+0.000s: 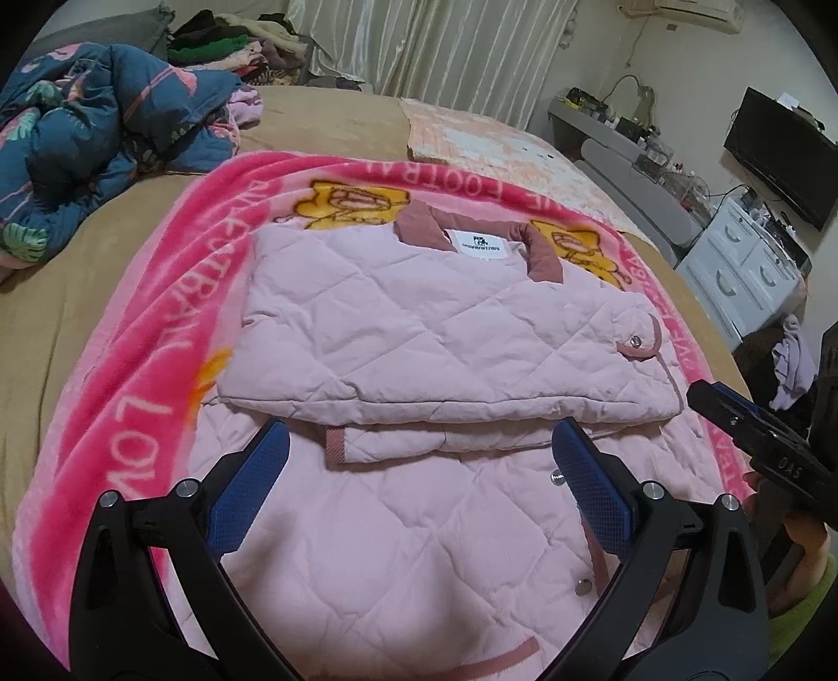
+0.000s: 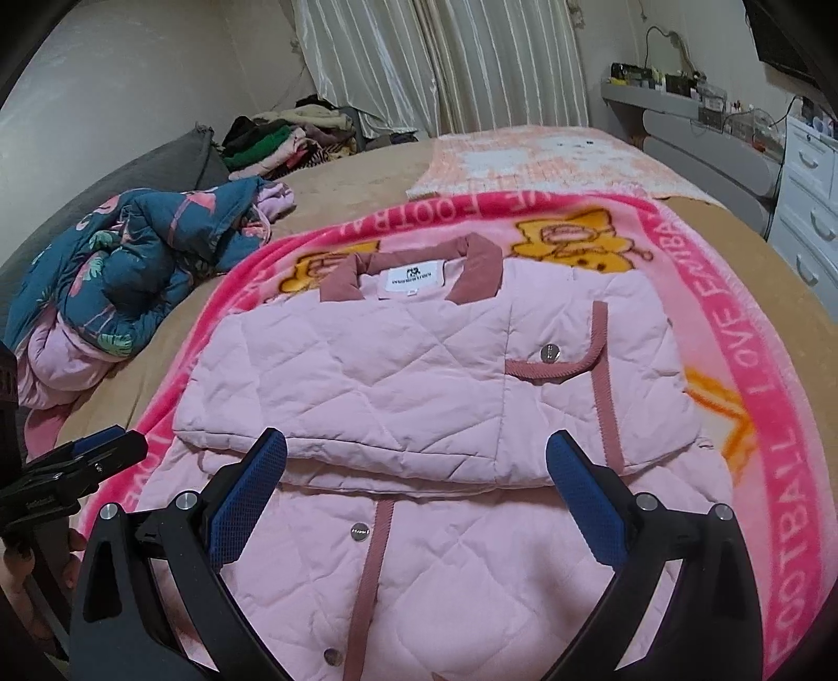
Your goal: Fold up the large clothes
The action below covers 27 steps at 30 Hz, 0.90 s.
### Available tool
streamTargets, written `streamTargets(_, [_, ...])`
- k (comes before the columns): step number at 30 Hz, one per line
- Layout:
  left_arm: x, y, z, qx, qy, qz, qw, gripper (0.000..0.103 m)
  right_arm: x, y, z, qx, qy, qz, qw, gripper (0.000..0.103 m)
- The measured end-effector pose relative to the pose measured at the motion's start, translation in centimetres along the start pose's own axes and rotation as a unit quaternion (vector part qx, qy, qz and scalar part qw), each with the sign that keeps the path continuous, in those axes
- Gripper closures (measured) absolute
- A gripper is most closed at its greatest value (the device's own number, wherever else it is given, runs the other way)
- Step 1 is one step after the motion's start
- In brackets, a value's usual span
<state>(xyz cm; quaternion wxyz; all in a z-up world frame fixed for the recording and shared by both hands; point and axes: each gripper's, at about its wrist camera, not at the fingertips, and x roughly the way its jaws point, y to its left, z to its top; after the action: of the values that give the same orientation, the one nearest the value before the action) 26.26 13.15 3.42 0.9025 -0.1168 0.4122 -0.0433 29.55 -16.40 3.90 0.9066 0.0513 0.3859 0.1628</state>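
Note:
A pale pink quilted jacket (image 1: 419,335) with a dusty-rose collar lies on a pink blanket (image 1: 157,293), its sleeves folded across the chest. In the right wrist view the same jacket (image 2: 366,366) shows a snap pocket and a rose placket. My left gripper (image 1: 419,461) hovers open above the jacket's lower half, nothing between its blue pads. My right gripper (image 2: 416,466) is open too, over the same lower part. The right gripper (image 1: 754,424) shows at the left view's right edge, and the left gripper (image 2: 99,450) at the right view's left edge.
The blanket covers a tan bed (image 1: 324,115). A crumpled dark blue floral quilt (image 1: 105,131) lies at the far left, with a clothes pile (image 1: 230,47) behind it. White drawers (image 1: 743,267), a shelf and a dark screen (image 1: 780,152) stand to the right. A hand (image 1: 801,545) holds the right gripper.

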Motion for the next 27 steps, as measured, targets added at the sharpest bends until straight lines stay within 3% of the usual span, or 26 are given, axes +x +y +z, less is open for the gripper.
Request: streamTargets(27, [-6.7,-1.6,-1.4,0.025,-0.04,-0.017,0.9987,0.009,-9.9,2.6,-0.2,-0.029,-0.087,0.019,0.996,0.004])
